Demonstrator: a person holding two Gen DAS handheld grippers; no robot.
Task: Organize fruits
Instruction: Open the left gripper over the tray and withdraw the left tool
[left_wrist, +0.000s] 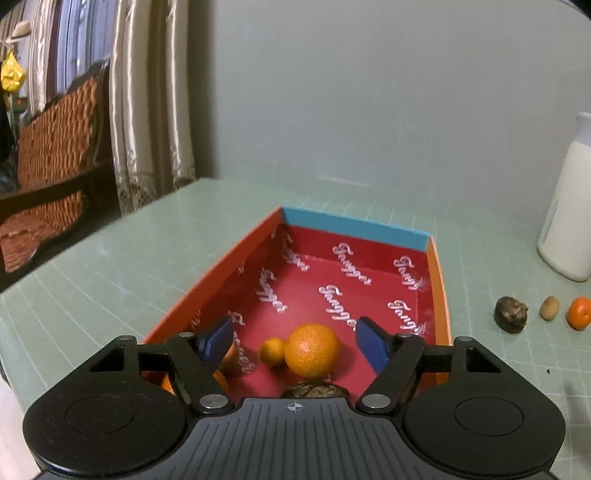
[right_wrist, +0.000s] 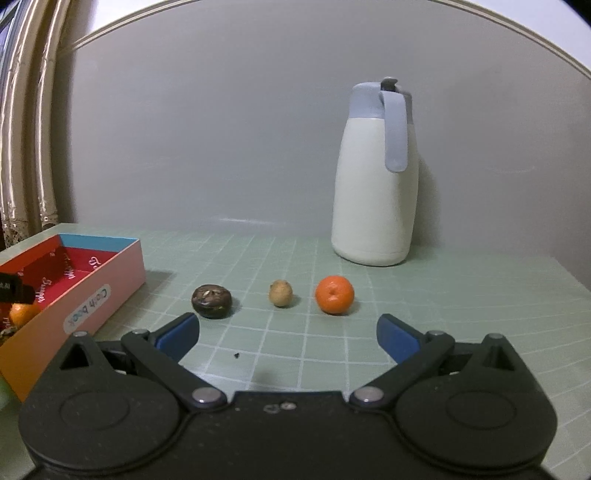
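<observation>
The left gripper (left_wrist: 293, 343) is hanging over the near end of the red box (left_wrist: 236, 269) with its jaws spread and nothing pressed between the blue pads (left_wrist: 216, 341). A large orange (left_wrist: 312, 350) is lying on the box floor in the gap between them, clear of both pads and touching a small orange fruit (left_wrist: 272, 351) on its left. A dark, rough fruit (left_wrist: 314, 389) is showing at the bottom of the view, partly hidden by the gripper body.

The right gripper (right_wrist: 288, 336) is also standing open and empty, pointing at three fruits waiting in a row on the green mat (right_wrist: 443, 295): a dark brown fruit (right_wrist: 211, 301), a small tan fruit (right_wrist: 280, 292) and a mandarin (right_wrist: 334, 294).

Judged step: a placement in the box is being completed, and a pick from the row is coming up. The next move is calling for the right jaws to straddle one fruit and close gently, since round fruit is likely to roll.

Clearances: the three fruits are sitting apart from one another, giving each pad room. The white jug (right_wrist: 373, 184) is standing behind the row near the wall. The far half of the box is lying free, bounded by its raised walls.
</observation>
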